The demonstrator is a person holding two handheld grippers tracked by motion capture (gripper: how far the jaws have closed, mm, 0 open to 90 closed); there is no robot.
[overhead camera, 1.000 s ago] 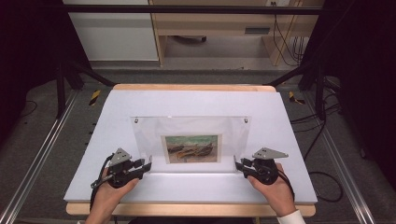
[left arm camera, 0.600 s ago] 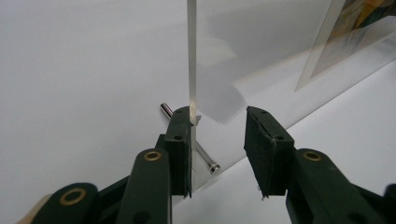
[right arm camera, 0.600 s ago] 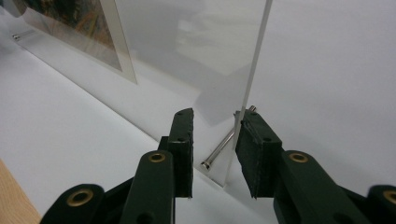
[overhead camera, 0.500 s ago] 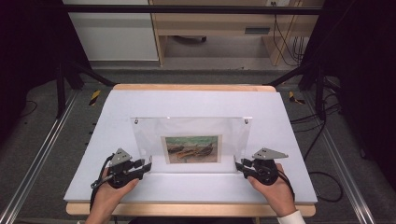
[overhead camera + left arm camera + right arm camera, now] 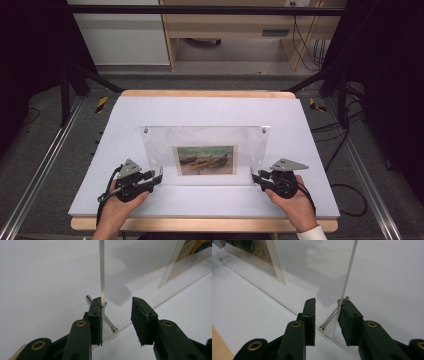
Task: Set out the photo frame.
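Note:
A clear acrylic picture frame (image 5: pixel 205 142) stands upright on the white table top (image 5: pixel 200 107), with a small painting of boats (image 5: pixel 206 160) in its middle. My left gripper (image 5: pixel 159 179) is at its lower left corner. In the left gripper view the jaws (image 5: pixel 117 305) straddle the panel's edge (image 5: pixel 101 270); the left jaw lies against it and the right jaw stands apart. A metal pin (image 5: pixel 110 324) passes through the corner. My right gripper (image 5: pixel 256 178) is at the lower right corner, jaws (image 5: pixel 327 303) around the panel edge (image 5: pixel 349 270) and its pin (image 5: pixel 329 320), with a gap on the left side.
The white top rests on a wooden board (image 5: pixel 200 224) whose edge is near the person. Metal rails (image 5: pixel 45 165) run along both sides of the table. Cables (image 5: pixel 350 145) lie on the floor at right. A cabinet (image 5: pixel 125 35) stands beyond the far edge.

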